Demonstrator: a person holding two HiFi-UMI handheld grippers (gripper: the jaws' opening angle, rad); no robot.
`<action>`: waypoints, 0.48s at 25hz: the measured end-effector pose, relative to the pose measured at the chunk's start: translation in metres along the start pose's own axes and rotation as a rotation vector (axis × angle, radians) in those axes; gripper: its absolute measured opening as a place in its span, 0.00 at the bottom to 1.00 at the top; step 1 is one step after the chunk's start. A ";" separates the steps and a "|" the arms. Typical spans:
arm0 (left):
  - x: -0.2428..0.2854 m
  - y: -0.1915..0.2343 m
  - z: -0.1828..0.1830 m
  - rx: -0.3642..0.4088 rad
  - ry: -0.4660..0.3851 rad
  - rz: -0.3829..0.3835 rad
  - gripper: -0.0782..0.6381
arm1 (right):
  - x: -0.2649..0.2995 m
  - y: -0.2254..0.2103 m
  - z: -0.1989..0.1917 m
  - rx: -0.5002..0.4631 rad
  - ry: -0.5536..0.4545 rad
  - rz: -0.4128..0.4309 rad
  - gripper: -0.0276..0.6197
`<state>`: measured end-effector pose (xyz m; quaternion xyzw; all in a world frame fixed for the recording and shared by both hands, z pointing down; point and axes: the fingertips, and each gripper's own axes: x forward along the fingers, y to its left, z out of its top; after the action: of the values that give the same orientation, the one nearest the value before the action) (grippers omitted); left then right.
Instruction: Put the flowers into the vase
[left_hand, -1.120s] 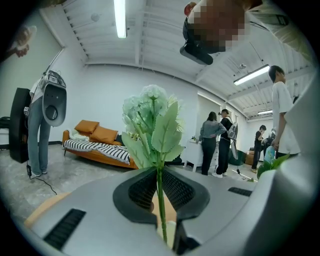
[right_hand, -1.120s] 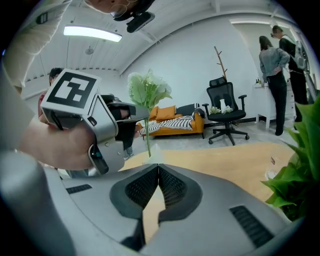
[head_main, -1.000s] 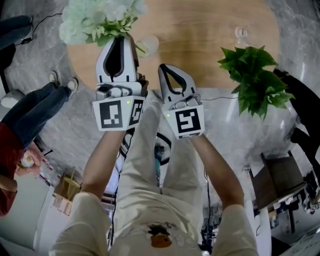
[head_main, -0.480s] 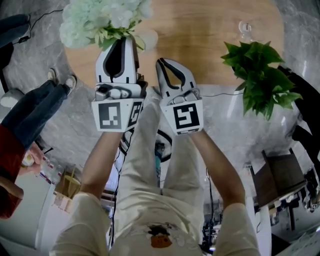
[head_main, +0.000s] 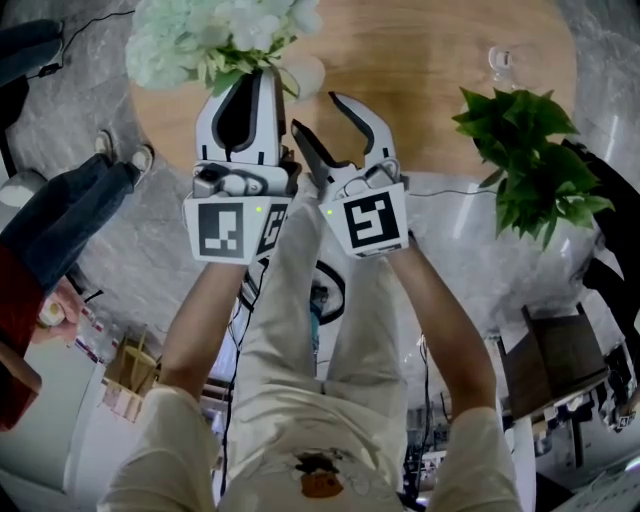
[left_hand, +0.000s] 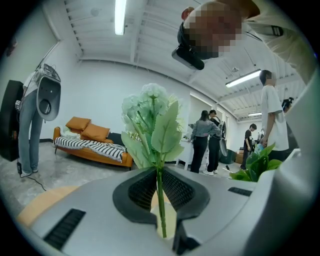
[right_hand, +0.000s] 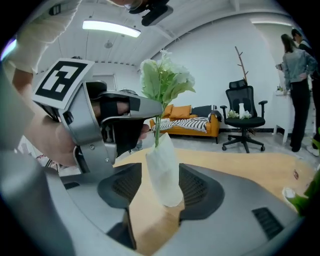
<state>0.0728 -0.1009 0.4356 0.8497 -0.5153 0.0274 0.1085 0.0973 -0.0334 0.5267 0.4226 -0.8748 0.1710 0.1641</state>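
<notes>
Pale green-white flowers (head_main: 215, 35) stand on a thin green stem (left_hand: 160, 200), and my left gripper (head_main: 258, 78) is shut on that stem over the round wooden table (head_main: 430, 80). The stem's lower end enters a small frosted white vase (right_hand: 161, 155) on the table, which also shows in the head view (head_main: 305, 75). My right gripper (head_main: 317, 112) sits just right of the left one. Its jaws have just been opening and now stand wide. In the right gripper view the vase shows in the gap of the right gripper (right_hand: 161, 172), with the pads clear of it.
A leafy green plant (head_main: 525, 170) stands at the table's right edge, with a small clear glass (head_main: 500, 65) behind it. A seated person's legs (head_main: 70, 220) are at the left. An office chair (right_hand: 245, 117), an orange sofa (left_hand: 85, 142) and standing people are farther off.
My right gripper's jaws have gone from shut to wide open and rolled slightly. The left gripper still holds the flower stem, almost in the same place.
</notes>
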 end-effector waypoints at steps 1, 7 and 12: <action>0.000 0.001 0.000 0.000 0.002 -0.001 0.16 | 0.003 0.000 0.001 -0.021 0.002 0.007 0.38; -0.004 0.002 -0.002 0.002 0.006 -0.009 0.16 | 0.019 -0.003 0.005 -0.116 -0.001 0.031 0.44; -0.005 0.002 -0.007 0.001 0.015 -0.012 0.16 | 0.031 -0.004 0.009 -0.143 -0.001 0.040 0.48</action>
<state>0.0690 -0.0955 0.4418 0.8524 -0.5095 0.0335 0.1123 0.0811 -0.0606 0.5331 0.3924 -0.8931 0.1109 0.1900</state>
